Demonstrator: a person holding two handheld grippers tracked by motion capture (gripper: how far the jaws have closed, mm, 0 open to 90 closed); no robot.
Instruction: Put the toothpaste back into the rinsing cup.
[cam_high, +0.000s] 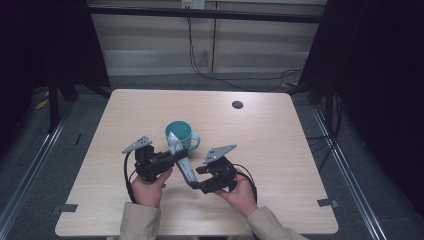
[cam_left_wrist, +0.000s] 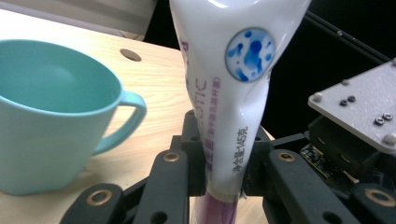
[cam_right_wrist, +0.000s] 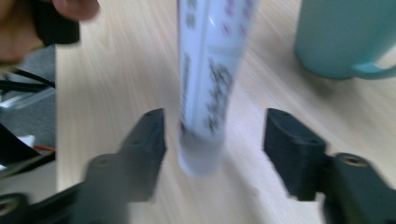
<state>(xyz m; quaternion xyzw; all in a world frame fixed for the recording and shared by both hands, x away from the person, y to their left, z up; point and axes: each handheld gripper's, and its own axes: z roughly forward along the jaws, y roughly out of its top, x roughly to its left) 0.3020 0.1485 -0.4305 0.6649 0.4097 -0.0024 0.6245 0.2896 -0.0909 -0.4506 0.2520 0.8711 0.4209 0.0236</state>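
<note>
A white and purple squeeze tube hangs slanted above the table, near a teal cup. My left gripper is shut on the tube near its purple lower end, its jaws pressed against both sides, with the cup close on the left. My right gripper stands open. In the right gripper view the tube's cap end sits between the jaws of that gripper with a gap on each side. The cup stands upright behind it.
The wooden table has a dark round grommet at its far right. Black cables trail over the floor beyond the far edge. Dark frame posts stand at both sides.
</note>
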